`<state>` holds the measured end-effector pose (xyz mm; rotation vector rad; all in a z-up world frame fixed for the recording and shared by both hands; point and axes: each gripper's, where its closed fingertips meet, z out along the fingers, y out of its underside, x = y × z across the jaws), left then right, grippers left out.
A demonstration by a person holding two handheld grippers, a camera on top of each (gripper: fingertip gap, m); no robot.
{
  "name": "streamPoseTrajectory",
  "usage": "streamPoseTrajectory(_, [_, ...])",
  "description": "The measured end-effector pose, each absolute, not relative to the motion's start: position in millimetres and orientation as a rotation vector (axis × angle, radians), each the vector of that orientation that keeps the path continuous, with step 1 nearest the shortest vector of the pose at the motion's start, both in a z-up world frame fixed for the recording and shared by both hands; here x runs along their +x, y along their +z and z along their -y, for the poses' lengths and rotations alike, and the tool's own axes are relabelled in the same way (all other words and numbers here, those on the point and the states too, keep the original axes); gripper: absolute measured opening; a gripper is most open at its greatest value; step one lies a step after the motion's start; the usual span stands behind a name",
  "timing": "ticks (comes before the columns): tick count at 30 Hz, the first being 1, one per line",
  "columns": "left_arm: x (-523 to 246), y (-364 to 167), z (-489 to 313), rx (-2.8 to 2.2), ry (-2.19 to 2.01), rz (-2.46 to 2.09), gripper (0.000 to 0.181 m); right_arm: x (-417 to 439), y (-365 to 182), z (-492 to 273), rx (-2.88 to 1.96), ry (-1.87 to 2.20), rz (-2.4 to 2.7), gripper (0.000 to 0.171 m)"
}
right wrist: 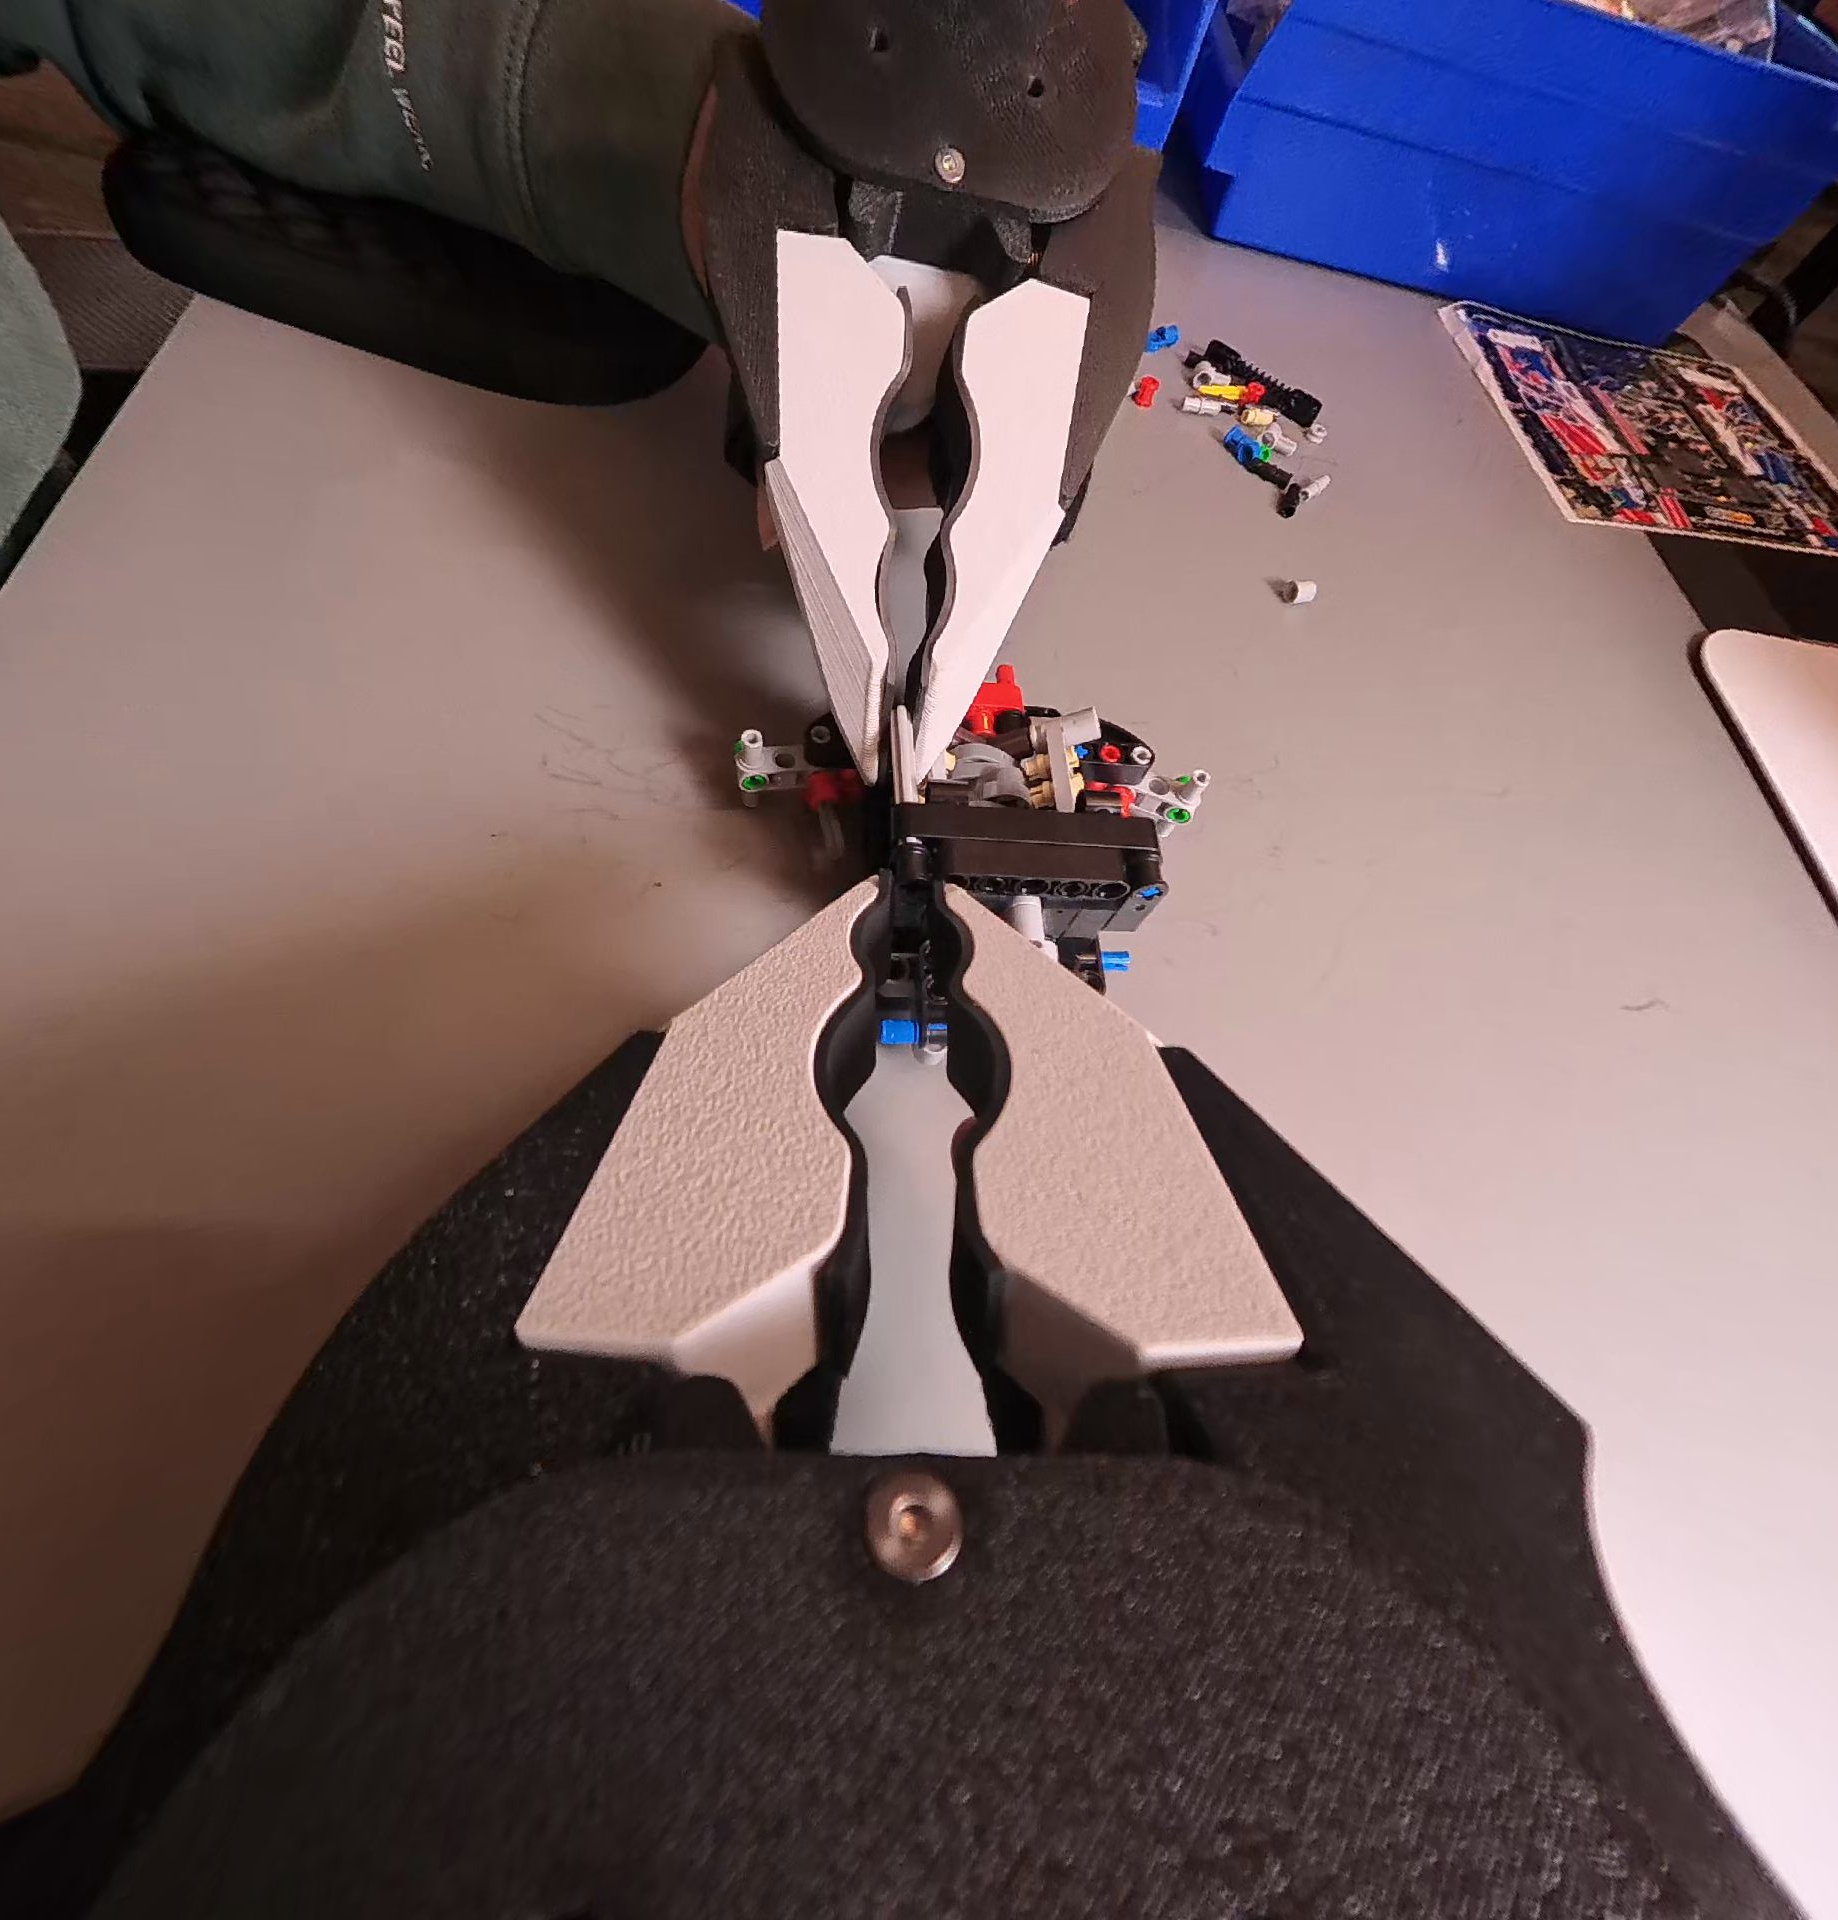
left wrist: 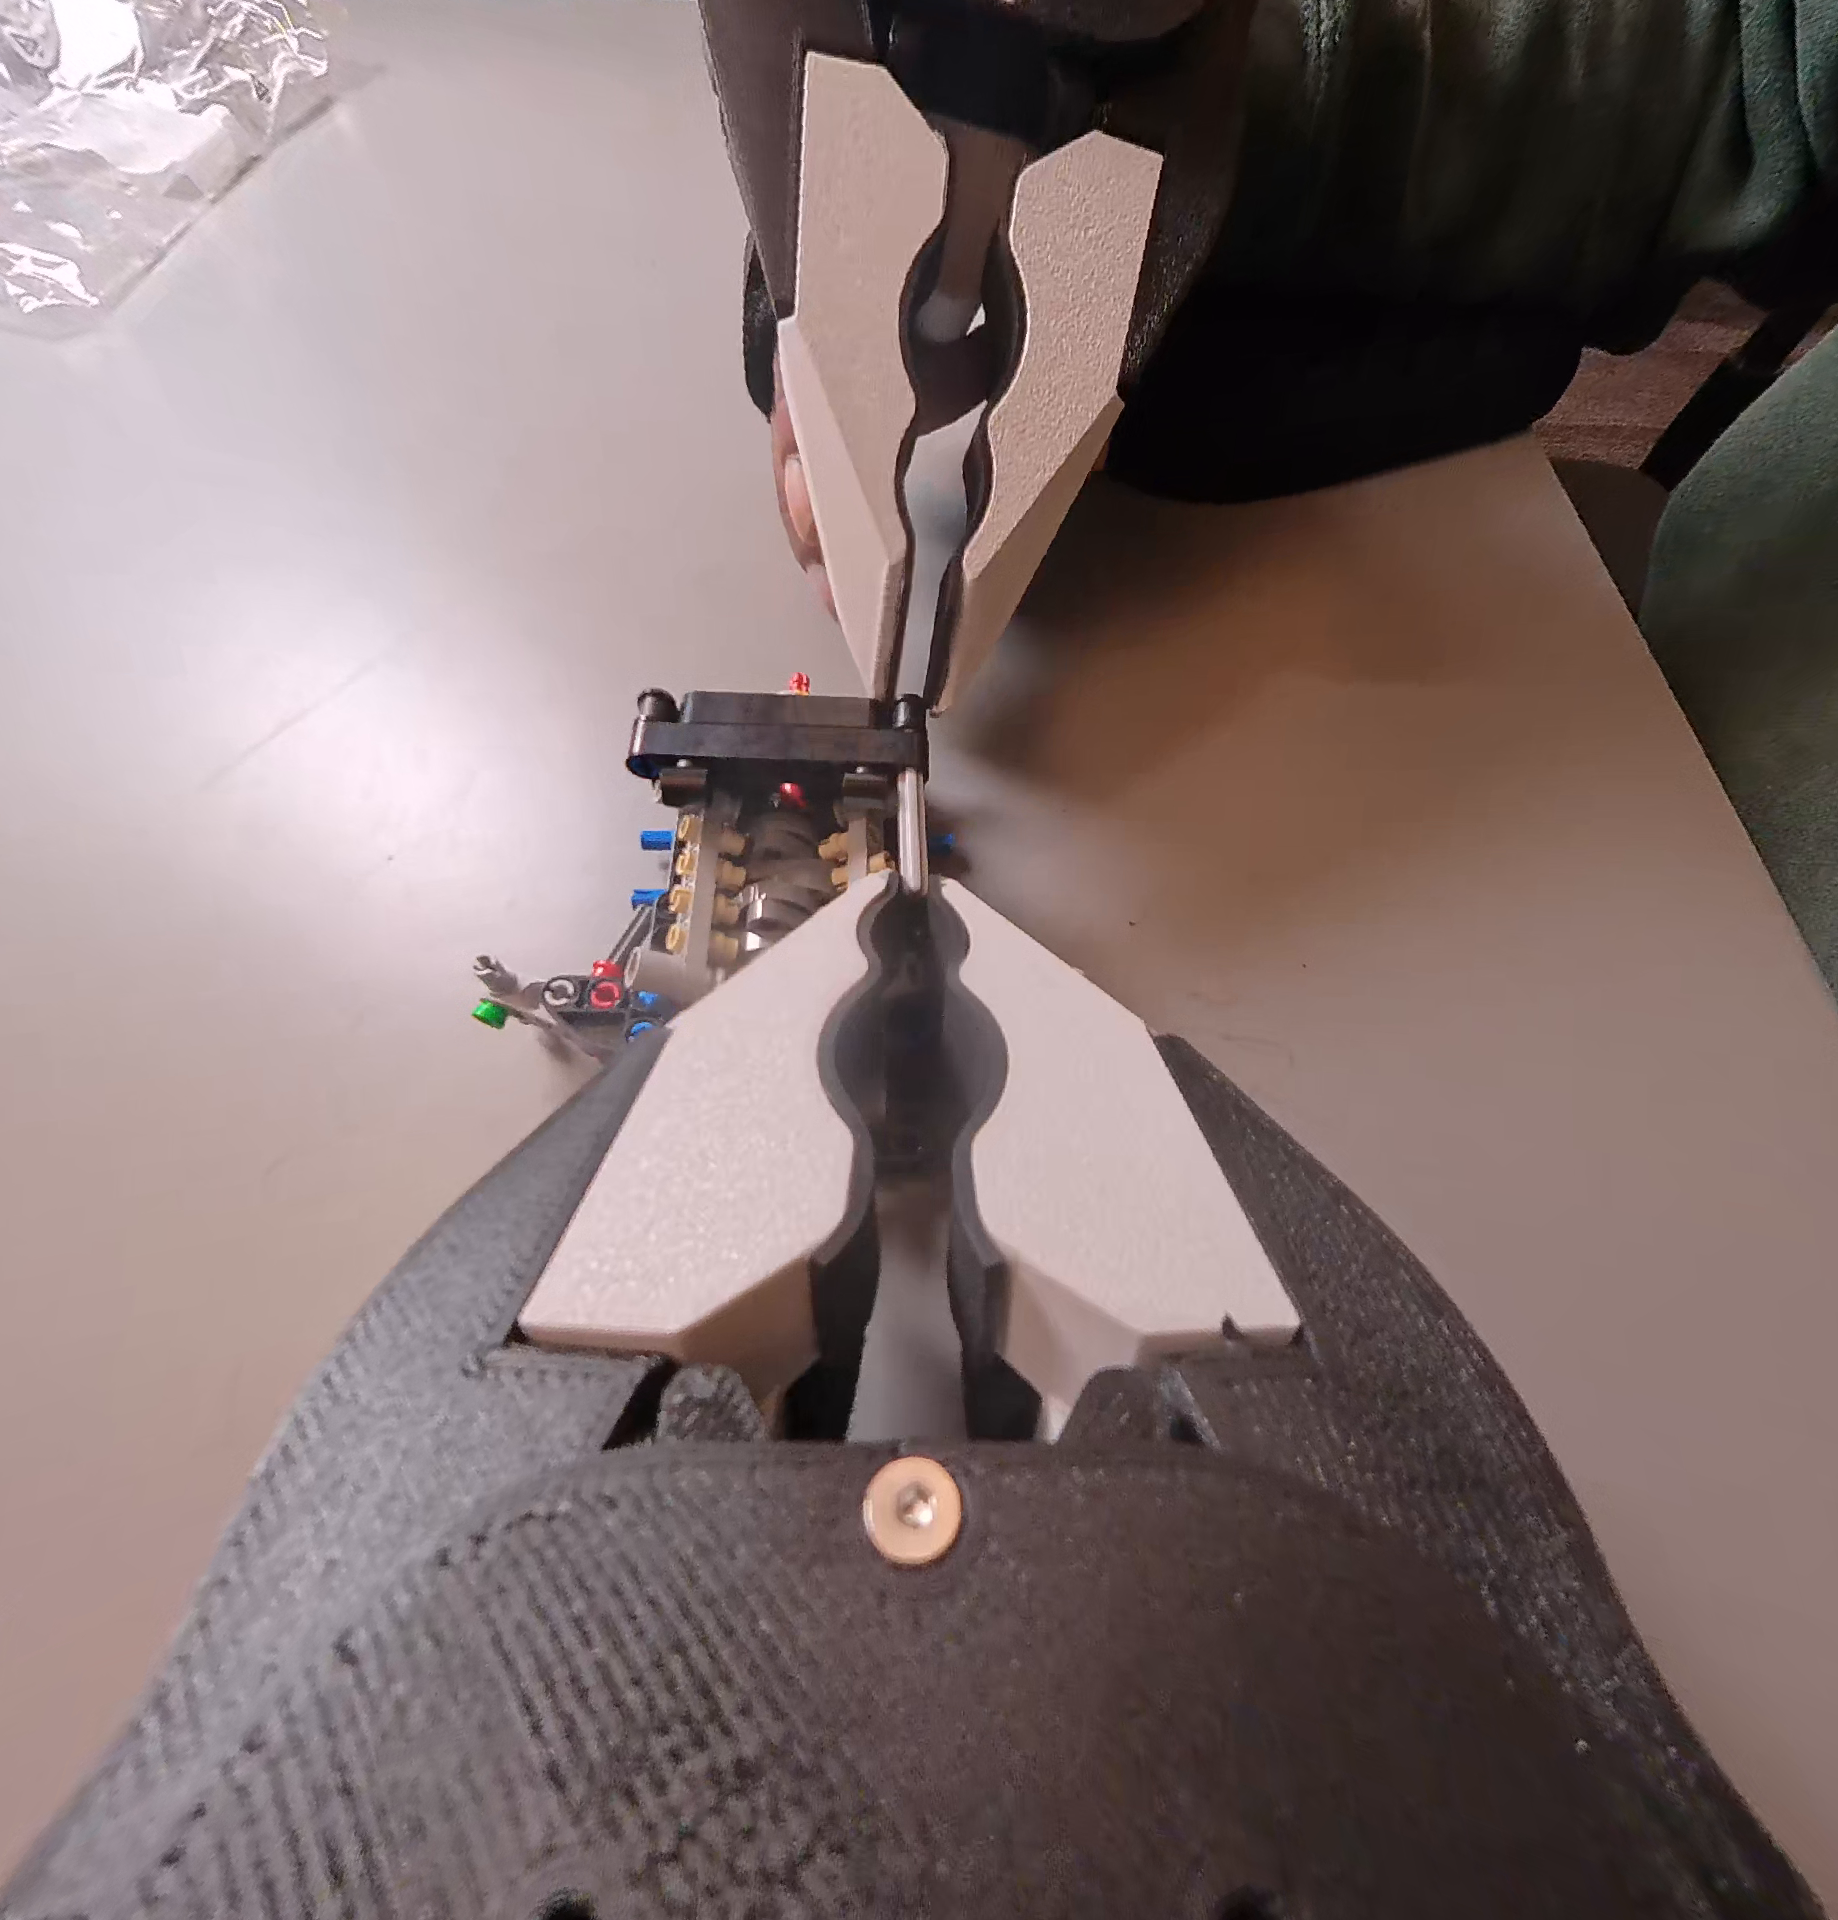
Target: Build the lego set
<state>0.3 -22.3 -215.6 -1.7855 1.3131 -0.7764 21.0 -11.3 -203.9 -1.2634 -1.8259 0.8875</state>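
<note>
A partly built lego assembly (left wrist: 780, 727) with a black frame, tan, red and blue pins stands on the grey table; it also shows in the right wrist view (right wrist: 1040, 842). My left gripper (left wrist: 910, 888) is shut on a thin grey axle (left wrist: 910, 831) whose far end meets the frame's right corner. My right gripper (right wrist: 910, 899) is shut on the black corner of the assembly, tip to tip with the left gripper (right wrist: 894, 764). The axle (right wrist: 902, 743) is just visible there. In the left wrist view the right gripper (left wrist: 910, 701) comes in from above.
Loose small lego pieces (right wrist: 1247, 416) and a single grey bush (right wrist: 1299, 590) lie at the back right. An instruction booklet (right wrist: 1663, 436) and blue bins (right wrist: 1517, 135) lie behind them. A crumpled clear bag (left wrist: 84, 135) lies far left. A white board (right wrist: 1808, 748) is at the right edge. The tips of both grippers are at nearly the same place. From either gripper's tips it is about 20 cm to the single grey bush (right wrist: 1299, 590).
</note>
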Motion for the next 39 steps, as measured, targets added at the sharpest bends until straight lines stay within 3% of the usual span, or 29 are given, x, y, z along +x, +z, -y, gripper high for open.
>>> streamPoseTrajectory(39, [3.0, -215.7, 20.4, -1.805, -0.818, -1.324, 0.002, 21.2, -197.7, 10.2, -1.211, 0.855, 1.808, 0.000])
